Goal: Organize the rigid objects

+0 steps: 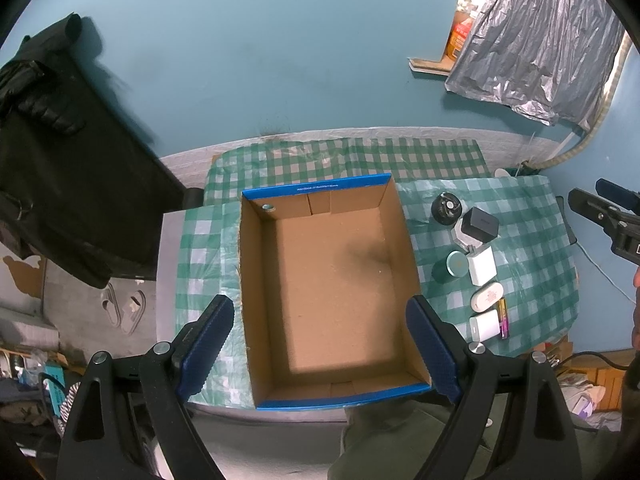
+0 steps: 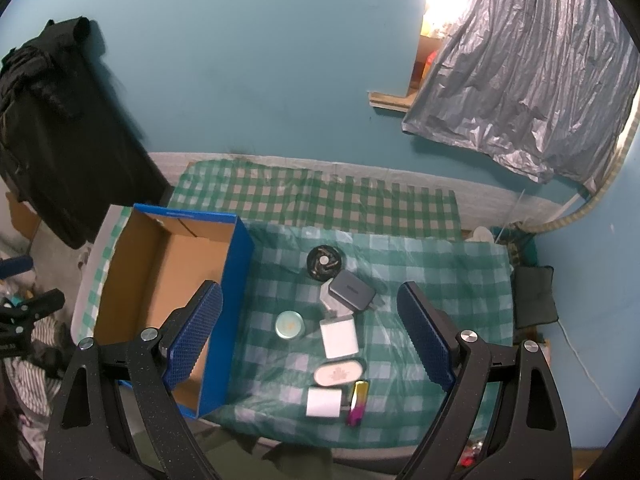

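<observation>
Presently we hold both tools high above the table, nothing gripped: left gripper hangs jaws spread over the cardboard box, right gripper jaws spread over the items, presumably to pick first. The box looks empty. On the checked cloth, at the box's 3 o'clock, lie a black disc, dark charger, teal tin, white adapter, oval case, white cube and colourful lighter.

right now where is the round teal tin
The teal tin sits on the checked cloth right of the cardboard box, just left of a white charger.
</observation>
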